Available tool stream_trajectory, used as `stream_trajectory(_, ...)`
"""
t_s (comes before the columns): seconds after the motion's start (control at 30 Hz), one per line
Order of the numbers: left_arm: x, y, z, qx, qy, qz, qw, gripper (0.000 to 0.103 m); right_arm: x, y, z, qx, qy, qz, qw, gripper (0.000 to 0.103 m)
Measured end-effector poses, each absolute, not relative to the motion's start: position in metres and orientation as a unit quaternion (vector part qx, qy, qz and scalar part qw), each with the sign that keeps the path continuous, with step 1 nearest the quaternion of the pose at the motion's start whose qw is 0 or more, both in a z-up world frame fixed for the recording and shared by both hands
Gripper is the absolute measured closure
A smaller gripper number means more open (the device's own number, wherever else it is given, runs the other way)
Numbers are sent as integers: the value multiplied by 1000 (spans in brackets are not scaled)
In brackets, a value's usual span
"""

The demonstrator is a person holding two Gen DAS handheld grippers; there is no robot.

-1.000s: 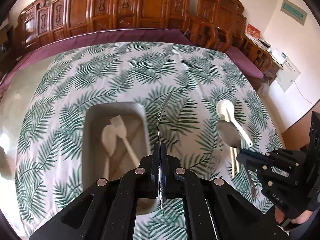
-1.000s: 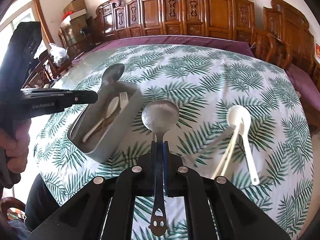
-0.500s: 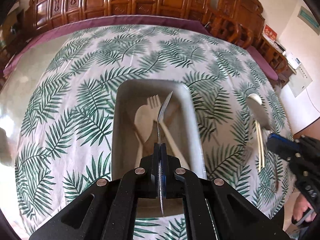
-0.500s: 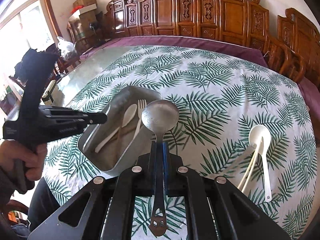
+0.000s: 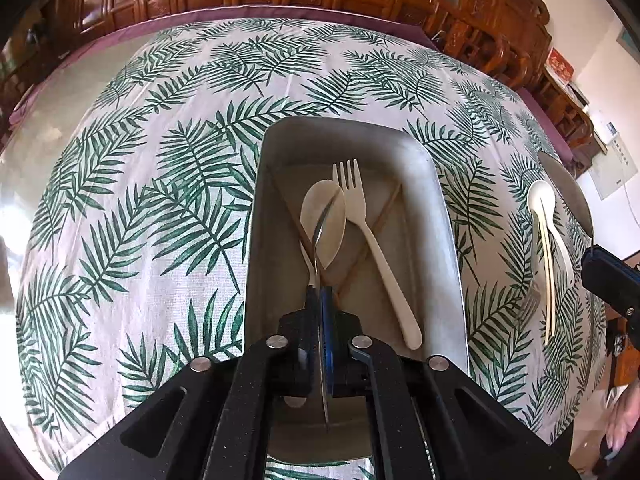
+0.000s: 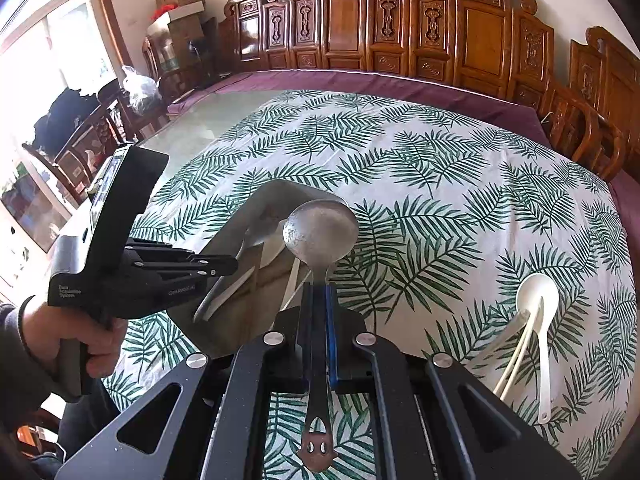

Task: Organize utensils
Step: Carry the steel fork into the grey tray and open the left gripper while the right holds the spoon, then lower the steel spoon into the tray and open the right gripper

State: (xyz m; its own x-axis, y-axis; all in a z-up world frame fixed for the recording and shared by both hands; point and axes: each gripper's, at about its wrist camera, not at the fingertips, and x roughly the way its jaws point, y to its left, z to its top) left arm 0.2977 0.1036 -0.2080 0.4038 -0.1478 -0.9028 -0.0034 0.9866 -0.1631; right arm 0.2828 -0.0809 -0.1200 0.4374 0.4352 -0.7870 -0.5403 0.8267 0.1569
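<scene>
Left tool (image 5: 320, 300) angled down over the tray (image 5: 448, 240), clamped on a metal spoon (image 5: 320, 232). Right tool (image 6: 320, 296) pinches another spoon (image 6: 320, 232), lower centre. Leafy desk (image 6: 440, 168), carved chairs (image 6: 400, 20) up top.

White cloth (image 5: 168, 184) printed with green fern fronds; purple underlay (image 6: 400, 84) at far edge. Grey tray (image 5: 444, 240) with cream fork (image 5: 356, 196) and spoon (image 5: 334, 236). Black tongs (image 6: 320, 292), blue pads. Silver spoon (image 6: 320, 232). Carved red-brown chairs (image 6: 480, 28).

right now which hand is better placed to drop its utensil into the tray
Left. The left gripper holds its metal utensil directly above the tray; the right gripper's metal spoon hangs beside the rim.
</scene>
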Motion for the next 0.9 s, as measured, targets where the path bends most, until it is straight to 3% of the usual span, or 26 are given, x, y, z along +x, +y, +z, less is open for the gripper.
stream_trajectory(0.9,251,168,-140,-60,472,-15,879,87,302,9,-128,-38,452,315,833,96)
